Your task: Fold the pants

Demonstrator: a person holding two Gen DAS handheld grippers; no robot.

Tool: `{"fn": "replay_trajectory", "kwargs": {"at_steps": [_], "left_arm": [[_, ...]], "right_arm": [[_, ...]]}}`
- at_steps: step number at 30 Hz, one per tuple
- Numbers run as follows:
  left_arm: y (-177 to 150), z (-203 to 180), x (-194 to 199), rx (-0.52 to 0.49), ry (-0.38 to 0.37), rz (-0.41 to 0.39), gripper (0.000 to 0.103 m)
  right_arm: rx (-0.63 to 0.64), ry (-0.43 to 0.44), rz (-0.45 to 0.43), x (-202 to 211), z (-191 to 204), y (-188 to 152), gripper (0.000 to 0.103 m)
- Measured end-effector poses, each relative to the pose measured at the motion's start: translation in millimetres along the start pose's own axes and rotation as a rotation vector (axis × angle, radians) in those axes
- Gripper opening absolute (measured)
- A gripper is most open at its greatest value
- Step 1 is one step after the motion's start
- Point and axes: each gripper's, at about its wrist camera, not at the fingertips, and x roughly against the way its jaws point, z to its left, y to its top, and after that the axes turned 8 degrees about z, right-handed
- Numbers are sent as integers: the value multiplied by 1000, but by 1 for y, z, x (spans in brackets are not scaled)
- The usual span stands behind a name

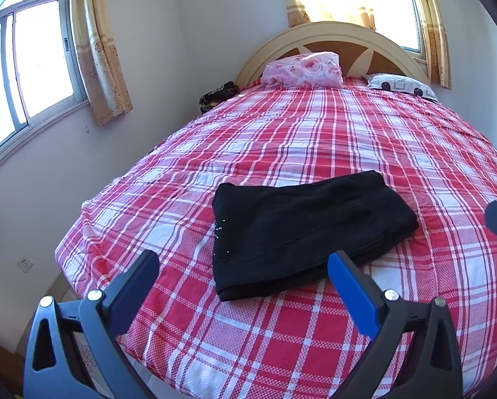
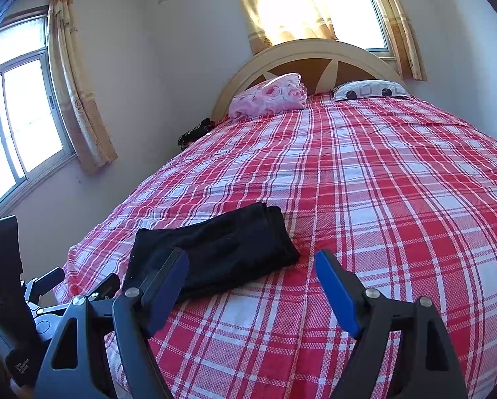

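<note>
Left gripper: fingers spread wide, nothing between the pads, poised above the near edge of the bed. Right gripper: fingers likewise set wide and empty, hovering over the plaid cover. Black pants folded into a compact rectangle, flat on the red-and-white checked bedspread, just beyond the left fingertips at 12 o'clock in the left wrist view; small shiny studs along the 9 o'clock edge. Same pants at 11 o'clock from the right gripper in the right wrist view, the near corner partly hidden behind the left-side finger, contact impossible to tell. Tip of the right gripper at the 3 o'clock edge of the left wrist view, well apart from the garment. Part of the left gripper's body and mount at 8 o'clock in the right wrist view. Farther out, at 12 o'clock: pink floral bundle and patterned pillow against the arched headboard. Dark item beside the bed at 11 o'clock. Curtained windows at 9 and 1 o'clock, bright with daylight.
</note>
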Motion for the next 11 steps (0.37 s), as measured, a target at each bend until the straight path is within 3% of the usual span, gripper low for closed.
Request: {"fn": "replay_trajectory", "kwargs": {"at_steps": [11], "left_arm": [[0,0,-2,0,-4,0,103]], "right_arm": [[-1,1,4,1,-1,0,80]]}}
